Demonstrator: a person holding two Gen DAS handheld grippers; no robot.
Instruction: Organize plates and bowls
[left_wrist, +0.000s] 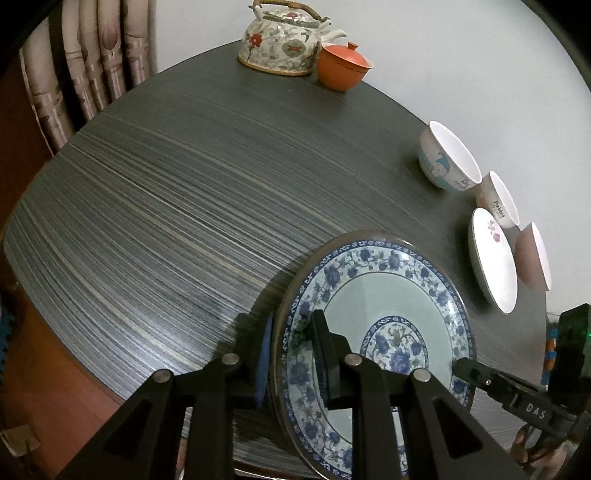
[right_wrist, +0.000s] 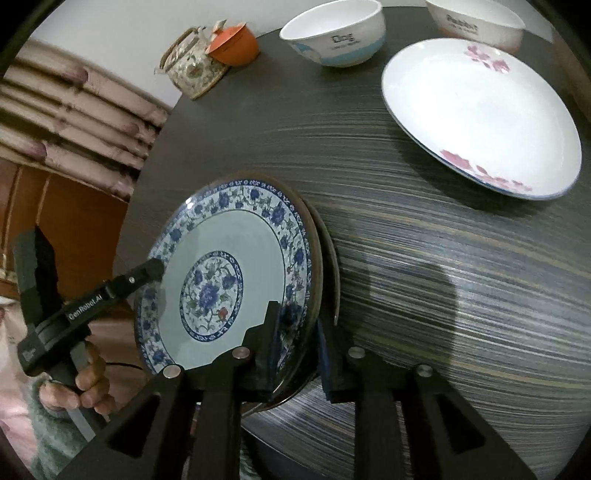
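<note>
A blue-and-white floral plate (left_wrist: 373, 295) (right_wrist: 229, 236) is held tilted over the near edge of the dark striped table (left_wrist: 184, 206). My left gripper (left_wrist: 291, 325) is shut on its left rim, one finger on top and the blue pad beneath. My right gripper (right_wrist: 297, 321) is shut on the opposite rim. Each gripper also appears in the other's view: the right gripper (left_wrist: 463, 367) at the plate's far rim, the left gripper (right_wrist: 151, 268) likewise. A second rim shows just behind the plate in the right wrist view; I cannot tell what it is.
A white plate with pink flowers (left_wrist: 493, 258) (right_wrist: 480, 114) lies at the right, with three bowls around it: a "Dog" bowl (left_wrist: 448, 158) (right_wrist: 332, 33), a "Rabbit" bowl (left_wrist: 498, 201), and a pinkish bowl (left_wrist: 533, 254). A floral teapot (left_wrist: 280, 40) and an orange lidded cup (left_wrist: 341, 66) stand at the far edge.
</note>
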